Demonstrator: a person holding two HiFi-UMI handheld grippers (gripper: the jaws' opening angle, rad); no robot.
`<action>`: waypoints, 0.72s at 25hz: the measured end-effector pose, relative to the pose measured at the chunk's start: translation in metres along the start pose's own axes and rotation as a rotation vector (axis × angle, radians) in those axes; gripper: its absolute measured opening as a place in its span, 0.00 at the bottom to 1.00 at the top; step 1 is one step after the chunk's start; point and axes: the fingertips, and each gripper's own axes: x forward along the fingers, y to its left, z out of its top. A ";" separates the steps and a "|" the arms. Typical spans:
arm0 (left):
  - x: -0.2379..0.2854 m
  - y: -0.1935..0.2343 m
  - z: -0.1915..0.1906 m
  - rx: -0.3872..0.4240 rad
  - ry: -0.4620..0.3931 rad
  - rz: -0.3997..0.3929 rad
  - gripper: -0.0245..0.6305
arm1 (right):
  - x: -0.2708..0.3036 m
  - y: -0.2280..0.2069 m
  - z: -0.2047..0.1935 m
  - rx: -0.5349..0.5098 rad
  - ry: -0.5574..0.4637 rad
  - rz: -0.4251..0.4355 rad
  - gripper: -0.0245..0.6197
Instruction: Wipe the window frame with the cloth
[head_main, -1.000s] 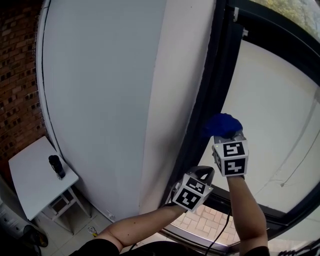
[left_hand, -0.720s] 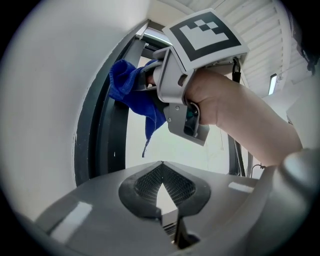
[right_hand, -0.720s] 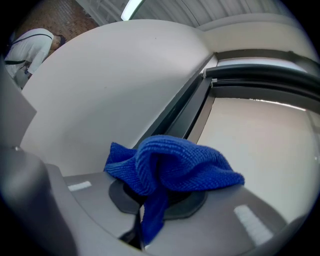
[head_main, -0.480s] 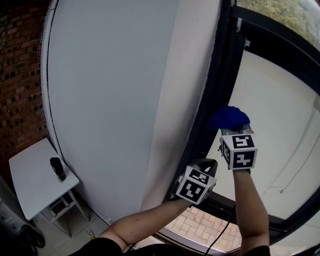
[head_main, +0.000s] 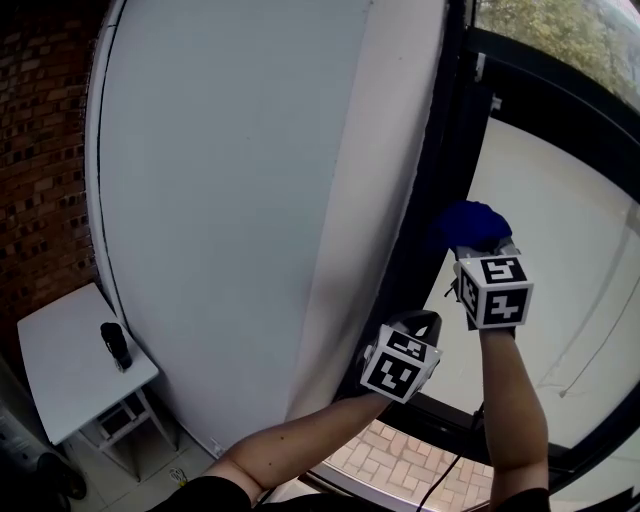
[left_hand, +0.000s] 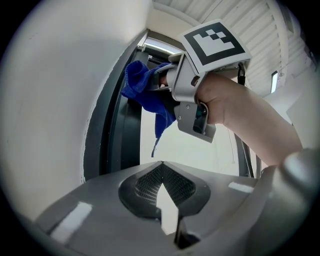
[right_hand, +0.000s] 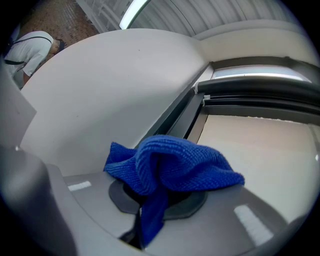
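A blue cloth (head_main: 470, 224) is bunched in my right gripper (head_main: 476, 246), which is shut on it. The cloth presses against the dark window frame (head_main: 422, 215), which runs upright between the white wall and the glass. In the right gripper view the cloth (right_hand: 175, 162) drapes over the jaws with the frame (right_hand: 184, 114) just beyond. My left gripper (head_main: 420, 323) hangs lower, close beside the frame, shut with nothing in it. The left gripper view looks up past its own closed jaws (left_hand: 161, 167) at the cloth (left_hand: 144, 92) on the frame (left_hand: 111, 145).
A broad white wall panel (head_main: 250, 200) fills the left of the frame. Down at the left stands a small white table (head_main: 65, 375) with a black object (head_main: 115, 345) on it, against a brick wall (head_main: 40, 150). A thin cord (head_main: 598, 330) hangs at the right.
My right gripper has carried the cloth a little up along the window frame. My left gripper has risen with it.
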 end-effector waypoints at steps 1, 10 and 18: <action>0.002 0.000 0.005 -0.002 -0.008 -0.002 0.03 | 0.001 -0.002 0.003 -0.006 -0.003 -0.002 0.12; 0.008 0.007 0.031 0.005 -0.054 0.014 0.03 | 0.011 -0.021 0.032 -0.099 -0.025 -0.026 0.12; 0.009 0.019 0.040 0.003 -0.071 0.043 0.03 | 0.019 -0.045 0.066 -0.106 -0.081 -0.051 0.12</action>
